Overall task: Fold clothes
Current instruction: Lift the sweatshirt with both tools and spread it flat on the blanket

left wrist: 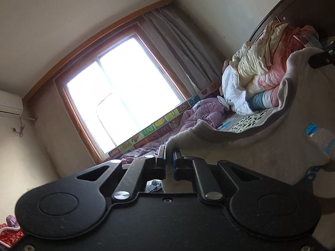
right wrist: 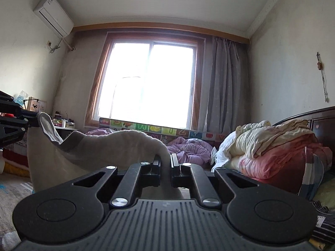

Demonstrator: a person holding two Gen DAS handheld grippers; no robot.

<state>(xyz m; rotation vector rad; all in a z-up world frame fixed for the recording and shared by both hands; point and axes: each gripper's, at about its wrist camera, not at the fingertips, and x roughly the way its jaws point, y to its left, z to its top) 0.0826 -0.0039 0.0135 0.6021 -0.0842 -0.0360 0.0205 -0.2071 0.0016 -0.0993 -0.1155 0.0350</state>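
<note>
A: Where is the grey garment (right wrist: 117, 146) just now?

B: Up in the air above the bed, stretched between the two grippers and sagging in the middle. The right gripper (right wrist: 165, 161) has its fingers pressed together on one edge; the cloth runs up between them and away to the left. The left gripper (left wrist: 169, 156) is closed down on the other end, its fingers nearly together with the edge of the fabric pinched between them.

A: So which step would you call this?

B: I judge it as the lift-and-spread: the piece is raised and opened out, not yet laid down or doubled over. A blue print (left wrist: 314, 128) shows on the hanging part in the left wrist view.

A: And the next move?

B: Probably both hands keeping their grip and lowering it flat onto a clear patch of the patterned sheet (left wrist: 247, 123), away from the heaped quilts (right wrist: 272, 146) by the headboard (right wrist: 320, 121) and the purple bedding (right wrist: 188, 148) under the window (right wrist: 146, 83), then bringing one edge across to the other
</note>
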